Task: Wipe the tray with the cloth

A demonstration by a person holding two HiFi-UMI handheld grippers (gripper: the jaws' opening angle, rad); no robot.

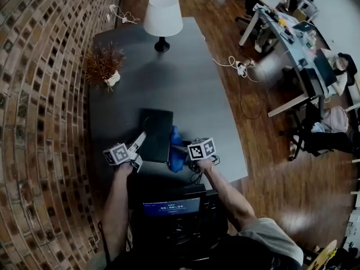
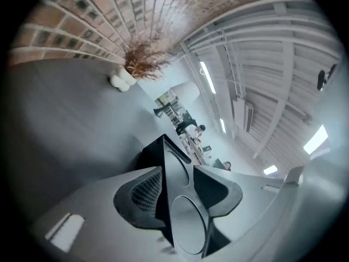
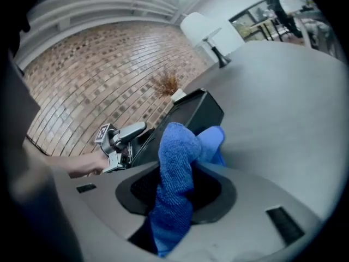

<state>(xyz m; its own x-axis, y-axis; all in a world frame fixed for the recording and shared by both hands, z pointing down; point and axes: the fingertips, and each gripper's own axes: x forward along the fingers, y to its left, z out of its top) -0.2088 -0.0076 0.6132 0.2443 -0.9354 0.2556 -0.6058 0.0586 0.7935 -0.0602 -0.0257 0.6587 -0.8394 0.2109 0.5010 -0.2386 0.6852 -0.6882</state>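
Note:
A dark rectangular tray (image 1: 156,129) lies on the grey table (image 1: 185,83) just in front of me. My left gripper (image 1: 140,140) reaches in from the tray's left near corner. In the left gripper view the tray's (image 2: 177,201) edge runs between the two jaws (image 2: 180,191), which stand a little apart from it. My right gripper (image 1: 179,149) is at the tray's right side, shut on a bunched blue cloth (image 1: 176,153). The cloth (image 3: 177,168) hangs out of the jaws in the right gripper view, next to the tray (image 3: 193,113), with the left gripper (image 3: 122,138) beyond it.
A white-shaded lamp (image 1: 162,18) stands at the table's far end, and a dried plant in a white pot (image 1: 106,66) sits by the brick wall on the left. A cable with a power strip (image 1: 239,66) lies on the wooden floor. A dark screen (image 1: 171,207) is below the near edge.

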